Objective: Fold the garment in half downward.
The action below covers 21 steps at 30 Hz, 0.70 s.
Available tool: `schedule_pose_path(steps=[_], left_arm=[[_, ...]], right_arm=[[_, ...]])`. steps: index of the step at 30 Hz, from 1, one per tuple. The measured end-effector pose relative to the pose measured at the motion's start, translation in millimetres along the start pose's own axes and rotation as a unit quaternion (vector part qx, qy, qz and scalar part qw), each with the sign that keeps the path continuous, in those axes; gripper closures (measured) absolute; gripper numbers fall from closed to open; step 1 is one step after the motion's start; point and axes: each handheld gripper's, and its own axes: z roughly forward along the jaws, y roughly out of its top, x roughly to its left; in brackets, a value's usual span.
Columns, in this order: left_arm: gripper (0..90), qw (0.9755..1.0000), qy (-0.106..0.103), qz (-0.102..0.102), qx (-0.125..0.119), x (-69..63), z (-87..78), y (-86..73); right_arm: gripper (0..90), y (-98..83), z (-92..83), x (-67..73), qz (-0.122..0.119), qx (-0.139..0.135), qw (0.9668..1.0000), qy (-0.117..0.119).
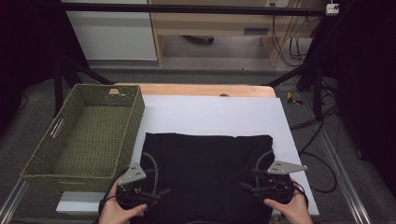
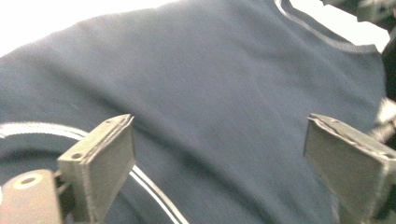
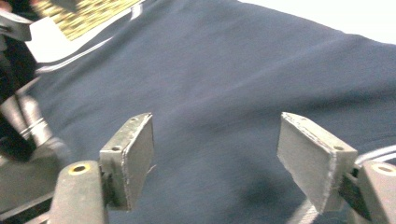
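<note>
Two claws of mine, left gripper (image 1: pixel 156 192) and right gripper (image 1: pixel 247 185), hang released above the dark garment (image 1: pixel 205 172), nothing between their jaws. It lies folded on the white sheet (image 1: pixel 210 114), right of the woven basket (image 1: pixel 88 135); its near edge is cut off.

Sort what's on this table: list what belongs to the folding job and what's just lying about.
In the job: dark garment, left gripper, right gripper, both open above it.
Lying about: green woven basket, white sheet, cables on the floor.
</note>
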Motion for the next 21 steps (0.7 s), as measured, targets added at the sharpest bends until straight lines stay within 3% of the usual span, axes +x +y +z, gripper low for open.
schedule_pose_path(steps=[7, 13, 15, 18, 20, 21], left_arm=[[3.0, 0.9984, 0.052, -0.021, -0.012, 25.9, 23.0, 18.3], [3.1, 0.9931, 0.106, -0.05, -0.008, 50.5, 45.3, 24.0], [3.3, 0.99, 0.133, -0.047, -0.007, 58.8, 51.5, 24.8], [4.9, 0.9843, 0.163, -0.068, -0.005, 68.8, 59.1, 24.9], [6.9, 0.9814, 0.18, -0.066, 0.001, 74.2, 65.0, 24.9], [7.4, 0.9782, 0.197, -0.066, 0.01, 78.3, 69.7, 24.6]], right_arm=[[20.6, 13.9, 7.0, -34.7, 0.019, -0.022, 0.9973, -0.067], [19.1, 23.1, 11.3, -62.6, 0.036, -0.03, 0.9924, -0.114], [19.1, 24.9, 12.2, -72.0, 0.048, -0.036, 0.9899, -0.128], [18.9, 26.0, 12.9, -84.4, 0.062, -0.038, 0.9867, -0.145], [19.0, 26.9, 13.9, -93.0, 0.066, -0.038, 0.9841, -0.16], [19.3, 27.4, 14.8, -96.8, 0.068, -0.037, 0.9827, -0.168]])
